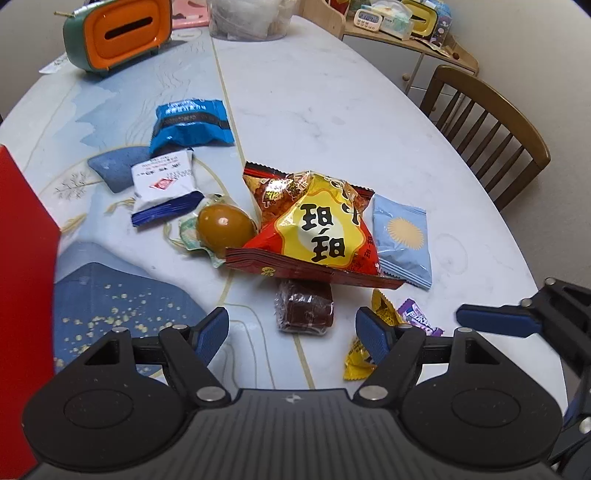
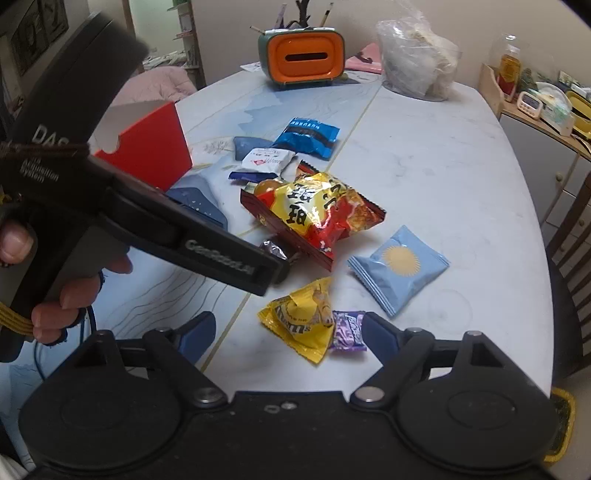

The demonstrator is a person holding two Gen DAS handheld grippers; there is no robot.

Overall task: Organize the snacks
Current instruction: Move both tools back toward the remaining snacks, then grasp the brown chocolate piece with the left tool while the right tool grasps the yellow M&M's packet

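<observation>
On your table [image 1: 332, 110], a marble-look top with a blue printed mat: blue packet [image 1: 192, 125], white packet [image 1: 164, 184], brown egg [image 1: 223, 225], red-yellow snack bag [image 1: 321, 229], pale blue sachet [image 1: 402, 240], brown block [image 1: 304, 308], yellow packet [image 2: 301, 321], purple candy [image 2: 349, 330], red box [image 2: 151, 144], orange-fronted tissue holder [image 1: 118, 33].

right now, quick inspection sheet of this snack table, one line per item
surface: marble-look table with a blue mountain print on its left part.
job's things: big red and yellow snack bag, sun packet, blue packet, white packet, wrapped egg, brown block, yellow candy bag, purple candy; red box stands open.
clutter: orange tissue holder, clear plastic bag.
grippers: left gripper open, over the brown block; right gripper open, yellow bag and purple candy between its fingers.
cables: blue cable by the hand.
surroundings: wooden chair, cluttered sideboard.
</observation>
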